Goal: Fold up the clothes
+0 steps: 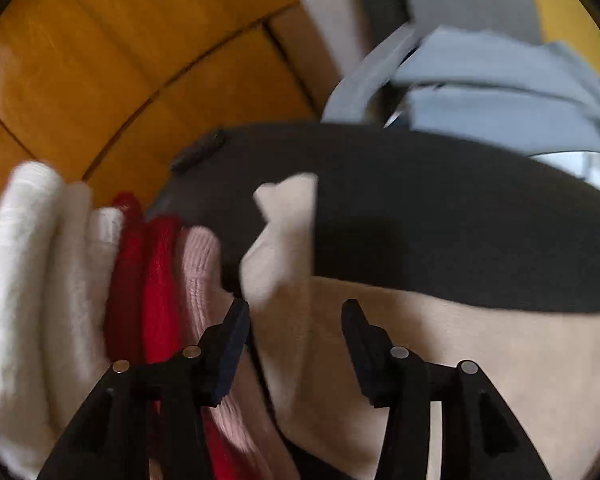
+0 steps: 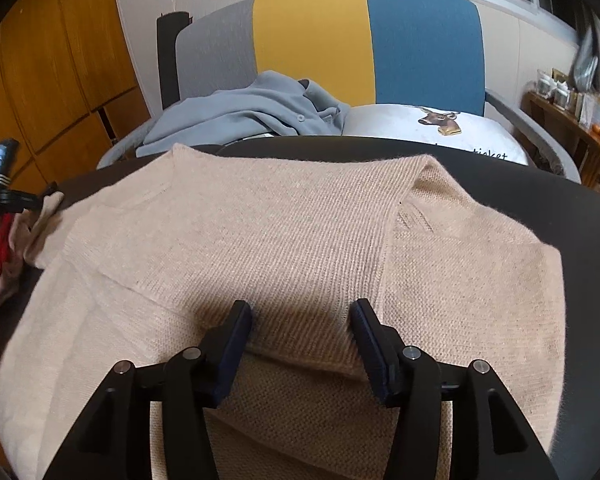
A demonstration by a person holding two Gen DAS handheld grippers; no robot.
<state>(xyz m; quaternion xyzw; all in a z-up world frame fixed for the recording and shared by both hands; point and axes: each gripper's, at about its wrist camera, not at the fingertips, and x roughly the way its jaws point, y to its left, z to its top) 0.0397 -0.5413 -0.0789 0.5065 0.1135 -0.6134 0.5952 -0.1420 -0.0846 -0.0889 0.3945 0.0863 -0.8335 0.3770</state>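
Bedroom-type space, orange wood cabinets [image 2: 60, 80] on the left, striped chair [image 2: 320, 40] behind a dark round bench [image 2: 580, 216]. Beige sweater [image 2: 280, 232] is lying spread on the bench, partly folded: one sleeve is crossing the body diagonally from the far right shoulder toward the near middle.

Right hand-held gripper [image 2: 300, 320] is hovering just over the near end of that folded sleeve, jaws wide apart, gripping nothing. Left hand-held gripper [image 1: 296, 316] is also gaping, empty, sitting at the sweater's left edge where a loose sleeve tip [image 1: 288, 216] is sticking up; that view is motion-blurred.

Judgement: the step in hand is probably bringing the left sleeve across. To do it well, pinch the sleeve near its cuff, lift only enough to clear the body, lay it flat over the chest and smooth it before the bottom-up fold. The knit looks soft and may bunch.

Counts:
- one beige sweater being folded
- stack of folded knits [image 1: 100, 280] beside it at the left: cream, red and pink layers, exact number of garments unclear
- one grey-blue shirt [image 2: 252, 112] crumpled on the chair
- one white pillow [image 2: 440, 132] with a deer print
- two hand-held grippers
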